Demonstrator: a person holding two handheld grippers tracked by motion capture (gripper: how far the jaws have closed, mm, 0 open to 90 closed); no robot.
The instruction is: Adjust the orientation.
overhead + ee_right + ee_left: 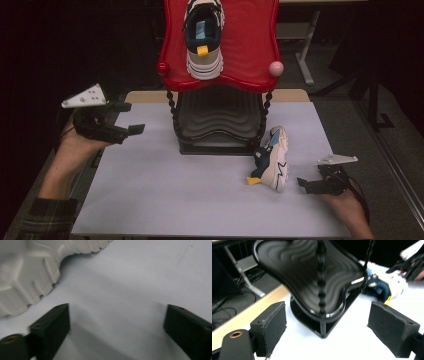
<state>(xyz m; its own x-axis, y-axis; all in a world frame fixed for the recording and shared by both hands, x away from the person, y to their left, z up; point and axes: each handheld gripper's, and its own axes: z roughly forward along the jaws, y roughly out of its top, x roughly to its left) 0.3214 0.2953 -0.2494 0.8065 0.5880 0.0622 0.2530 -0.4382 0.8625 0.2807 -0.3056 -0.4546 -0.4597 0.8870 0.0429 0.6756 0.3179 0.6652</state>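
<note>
One sneaker (203,37) sits on the red top tier (250,50); second sneaker (272,157) lies on its side on the counter (150,200). Left hand-held gripper (131,118) and right hand-held gripper (302,184) both gape, empty. Roughly half done, I'd guess.

The high view is looking forward and down over the table (150,200) from the person's side. The left gripper view is facing the rack (322,290) from nearby, catching the fallen shoe (384,287) beyond. The right gripper view is hovering close over that shoe's sole (27,272), pointing down.
</note>
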